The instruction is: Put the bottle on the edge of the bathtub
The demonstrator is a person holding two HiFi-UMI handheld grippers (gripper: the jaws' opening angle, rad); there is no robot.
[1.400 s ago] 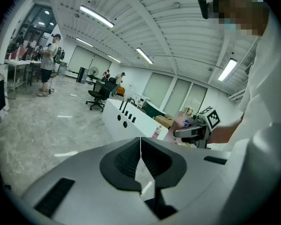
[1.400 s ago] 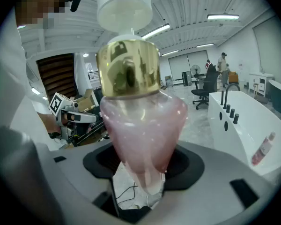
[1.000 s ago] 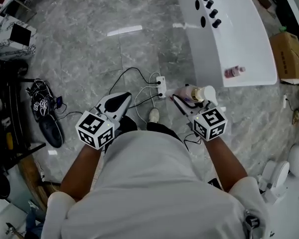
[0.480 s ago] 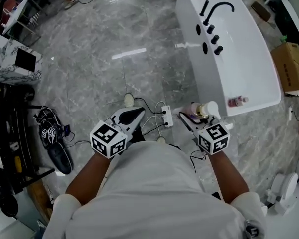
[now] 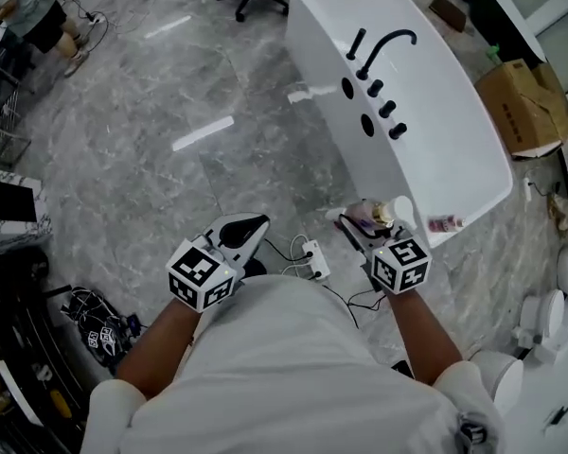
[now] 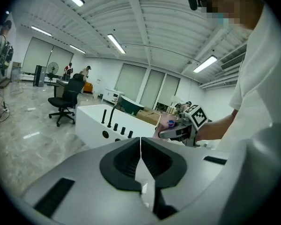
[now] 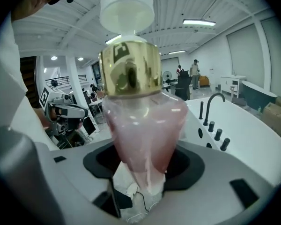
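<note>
Fingers (image 7: 192,168) of the right gripper (image 5: 362,218) squeeze the pink bottle (image 7: 145,125). The left gripper (image 5: 251,227) is closed and empty. The bottle is near the bathtub (image 5: 333,126), not yet on its edge.

Nothing legible anywhere, tbh. The cubes on the left gripper (image 5: 258,223) and right gripper (image 5: 356,218) only carry black-and-white square marker patterns, no letters or digits. The pink bottle (image 7: 143,125) has a plain gold collar and no label I can read. The cardboard box (image 5: 519,102) is too small to make out any print.
</note>
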